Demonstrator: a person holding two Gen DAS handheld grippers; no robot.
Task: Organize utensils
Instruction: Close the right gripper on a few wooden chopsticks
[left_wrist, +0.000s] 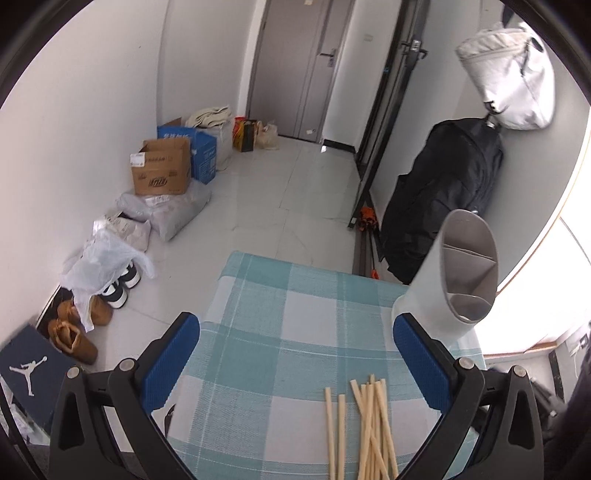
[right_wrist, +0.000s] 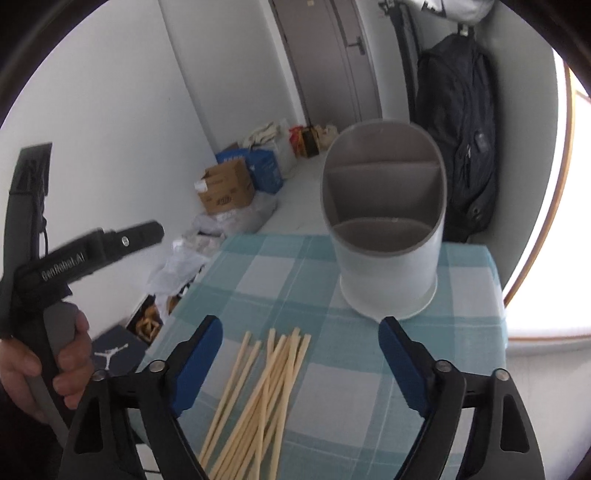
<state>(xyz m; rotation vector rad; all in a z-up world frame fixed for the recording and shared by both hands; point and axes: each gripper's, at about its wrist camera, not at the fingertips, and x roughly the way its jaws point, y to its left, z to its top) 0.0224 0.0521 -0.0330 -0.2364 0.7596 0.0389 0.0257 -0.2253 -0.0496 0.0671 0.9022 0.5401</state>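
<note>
Several pale wooden chopsticks lie loose mid-desk before the grey divided plastic holder at the far right corner, unsorted; left gripper and right gripper both spread, empty, poised to pick.

Teal-and-white checked tablecloth, covering the table. Brown cardboard box, open, on the floor against the left wall; blue carton just behind it. Grey plastic mail bags near the boxes. Tan shoes and black-and-white sneakers by the wall. Dark shoebox, white jumping-figure logo. Black backpack hanging beside the dark door frame. Grey door at the far end.
</note>
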